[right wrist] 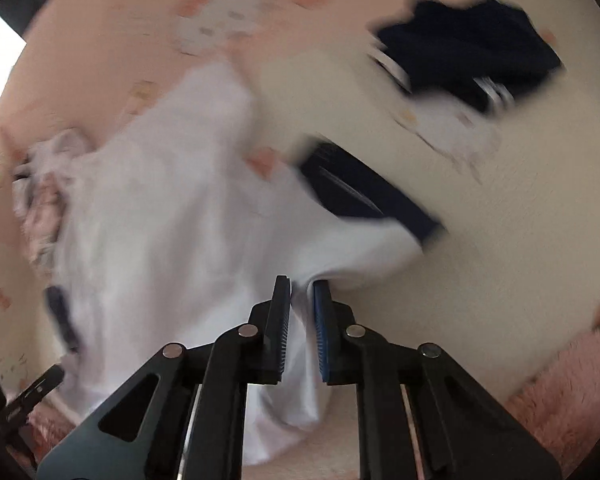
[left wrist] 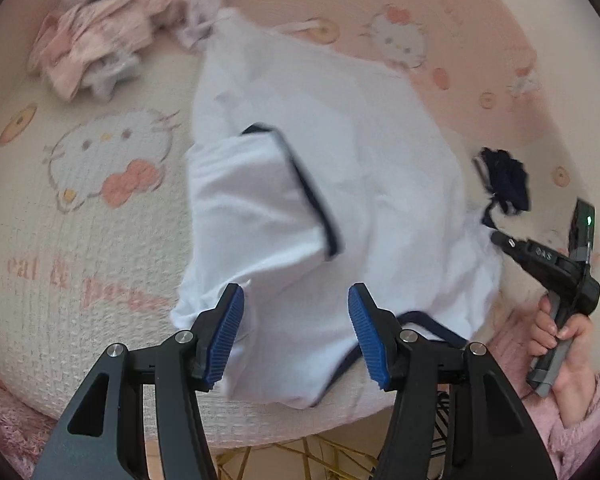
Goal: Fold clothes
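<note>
Left wrist view: looking down on a cream and pink blanket (left wrist: 100, 216) printed with cartoon cats. Lying crumpled at the far left, one heap of pink and grey clothes (left wrist: 96, 44); resting at the right edge, one small dark garment (left wrist: 504, 180). Nothing standing between the fingers and the cloth. Spreading across the middle, one white shirt (left wrist: 340, 168) with navy trim, one sleeve folded over its body. Hovering over the shirt's near hem, the left gripper (left wrist: 296, 328), jaws standing wide apart, blue pads (left wrist: 224, 332) gripping nothing, cloth showing in the gap below them. Reaching in at the right, the right gripper (left wrist: 496, 236), its tip meeting the shirt's edge, carried by a hand (left wrist: 556, 328) in a fluffy pink sleeve (left wrist: 580, 432).

Right wrist view, blurred: showing the same blanket (right wrist: 500, 240), with one dark garment (right wrist: 468, 48) lying far right and the clothes heap (right wrist: 44, 200) at the left. Draping leftward from the tool, the white shirt (right wrist: 160, 220), its navy-cuffed sleeve stretching to the right. Clenching a bunched fold of that shirt, the right gripper (right wrist: 302, 300), pads nearly together with white cloth pinched between and hanging below. Peeking in at the lower left corner, part of the left gripper (right wrist: 36, 392).
</note>
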A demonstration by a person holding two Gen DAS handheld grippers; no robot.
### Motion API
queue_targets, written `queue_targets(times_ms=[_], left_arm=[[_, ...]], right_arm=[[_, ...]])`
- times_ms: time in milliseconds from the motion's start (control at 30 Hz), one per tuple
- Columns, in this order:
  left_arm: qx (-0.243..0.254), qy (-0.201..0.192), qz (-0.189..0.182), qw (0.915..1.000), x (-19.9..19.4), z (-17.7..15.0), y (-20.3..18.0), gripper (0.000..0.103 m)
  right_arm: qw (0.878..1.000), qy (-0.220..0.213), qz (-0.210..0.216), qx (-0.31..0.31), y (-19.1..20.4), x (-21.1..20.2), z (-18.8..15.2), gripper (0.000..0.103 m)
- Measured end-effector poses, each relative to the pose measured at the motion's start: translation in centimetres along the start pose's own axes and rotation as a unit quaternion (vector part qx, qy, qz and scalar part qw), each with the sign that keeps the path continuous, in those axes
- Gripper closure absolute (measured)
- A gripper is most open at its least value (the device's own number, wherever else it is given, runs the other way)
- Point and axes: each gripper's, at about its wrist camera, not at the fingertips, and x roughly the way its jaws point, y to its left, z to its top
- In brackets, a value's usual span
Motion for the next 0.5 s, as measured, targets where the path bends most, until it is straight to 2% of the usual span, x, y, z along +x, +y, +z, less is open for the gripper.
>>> queue_targets(times_ms=[100,167,233,333,367,400,433,500], left_arm=[[0.034,0.001,-0.025,0.9991,-0.2,-0.3,-2.0,0.046],[0.053,0.010,-0.024,0.9982,0.2,-0.5,-3.0,0.046],[0.070,0.025,-0.021,0.9970,1.1,-0.9,-3.8,0.046],[0.075,0.047,-0.030,0.9957,2.5,-1.0,-4.6,0.046],[0.074,0.052,-0.035,0.9953,2.9,-0.9,-4.8,0.046],[0.079,0.050,-0.039,0.9949,3.1,-0.6,-5.2,0.046],[0.084,0.048,-0.043,0.9944,3.3,-0.2,-5.7,0.046],[0.099,0.032,-0.045,0.9936,3.5,0.7,-7.3,0.046]], right_arm=[[0.995,-0.020,0.037,-0.087,4.6,-1.9,-0.1,0.092],[0.984,-0.020,0.049,-0.168,8.1,-1.7,-0.6,0.092],[0.961,0.008,0.035,-0.276,12.0,0.1,-2.2,0.089],[0.923,0.090,0.013,-0.373,15.3,4.4,-4.8,0.081],[0.917,0.101,-0.001,-0.387,15.5,4.8,-5.6,0.080],[0.916,0.096,-0.012,-0.389,15.4,4.5,-6.0,0.079],[0.922,0.090,-0.009,-0.376,15.0,3.7,-5.9,0.077],[0.943,0.076,0.024,-0.322,13.5,1.4,-4.9,0.069]])
